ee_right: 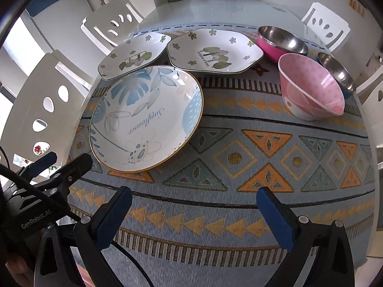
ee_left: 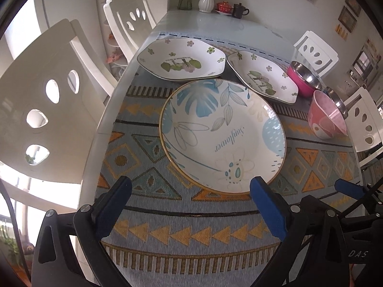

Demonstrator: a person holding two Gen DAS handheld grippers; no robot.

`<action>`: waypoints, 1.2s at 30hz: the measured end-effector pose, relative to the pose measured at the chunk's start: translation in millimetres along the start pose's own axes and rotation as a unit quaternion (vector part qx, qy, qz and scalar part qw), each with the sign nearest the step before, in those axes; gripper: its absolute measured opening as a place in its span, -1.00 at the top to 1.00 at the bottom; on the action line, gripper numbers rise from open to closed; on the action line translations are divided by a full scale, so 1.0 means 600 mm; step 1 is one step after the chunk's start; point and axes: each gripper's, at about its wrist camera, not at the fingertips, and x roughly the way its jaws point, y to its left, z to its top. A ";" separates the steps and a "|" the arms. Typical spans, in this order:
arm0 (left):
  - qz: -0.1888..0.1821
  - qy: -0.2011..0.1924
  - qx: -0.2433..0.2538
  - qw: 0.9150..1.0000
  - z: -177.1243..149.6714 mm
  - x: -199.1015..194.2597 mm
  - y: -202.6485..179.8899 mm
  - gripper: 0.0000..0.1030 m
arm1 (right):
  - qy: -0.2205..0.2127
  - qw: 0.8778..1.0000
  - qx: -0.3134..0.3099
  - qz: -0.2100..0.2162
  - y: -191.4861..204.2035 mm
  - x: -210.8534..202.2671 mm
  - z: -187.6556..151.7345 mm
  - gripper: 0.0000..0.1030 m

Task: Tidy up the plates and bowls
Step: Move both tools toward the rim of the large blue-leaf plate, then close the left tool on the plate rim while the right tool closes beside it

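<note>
On patterned cloth [ee_right: 239, 129]: three plates [ee_right: 146, 117], three bowls [ee_right: 311, 88].

1. The right claw [ee_right: 194, 205] hangs wide apart at the bottom of the frame, over a patterned mat [ee_right: 239, 167] on the desk [ee_right: 215, 12].
2. A round "Sunflower" plate [ee_right: 146, 117] lies left of centre.
3. Two hexagonal floral plates [ee_right: 135, 56] [ee_right: 214, 50] sit above it.
4. At upper right, a pink bowl [ee_right: 311, 91] stands between two steel bowls [ee_right: 282, 40] [ee_right: 337, 71].
5. The left claw [ee_right: 59, 162] shows at lower left.
</note>
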 end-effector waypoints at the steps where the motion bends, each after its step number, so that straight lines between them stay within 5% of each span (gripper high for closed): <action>1: 0.000 0.000 0.000 1.000 0.000 0.001 0.000 -0.91 | 0.001 1.000 0.001 0.001 0.000 0.002 0.001 -1.00; 9: 0.002 0.004 -0.008 1.000 0.005 0.010 0.009 -0.91 | 0.010 1.000 -0.005 0.004 0.002 0.015 0.012 -1.00; 14: -0.001 0.007 0.011 1.000 0.033 0.025 0.017 -0.91 | -0.042 0.996 -0.060 -0.044 -0.011 0.006 0.064 -1.00; 19: -0.011 0.005 -0.003 1.000 0.058 0.035 0.034 -0.91 | -0.049 0.998 -0.045 -0.004 -0.031 0.009 0.123 -1.00; 24: -0.033 0.024 -0.038 0.998 0.059 0.065 0.045 -0.90 | -0.013 0.999 -0.041 0.014 -0.032 0.057 0.144 -1.00; 27: -0.024 0.036 -0.046 0.998 0.064 0.086 0.046 -0.83 | 0.004 0.999 -0.024 0.029 -0.035 0.085 0.141 -1.00; 31: 0.002 0.065 -0.046 0.997 0.065 0.116 0.046 -0.36 | 0.012 0.999 -0.021 0.040 -0.032 0.106 0.136 -1.00; 34: -0.005 0.072 -0.047 0.996 0.062 0.127 0.046 -0.22 | 0.010 0.999 -0.025 0.041 -0.030 0.115 0.140 -0.76; 36: -0.015 0.074 -0.054 0.996 0.062 0.132 0.047 -0.16 | 0.014 0.999 -0.024 0.044 -0.030 0.122 0.142 -0.43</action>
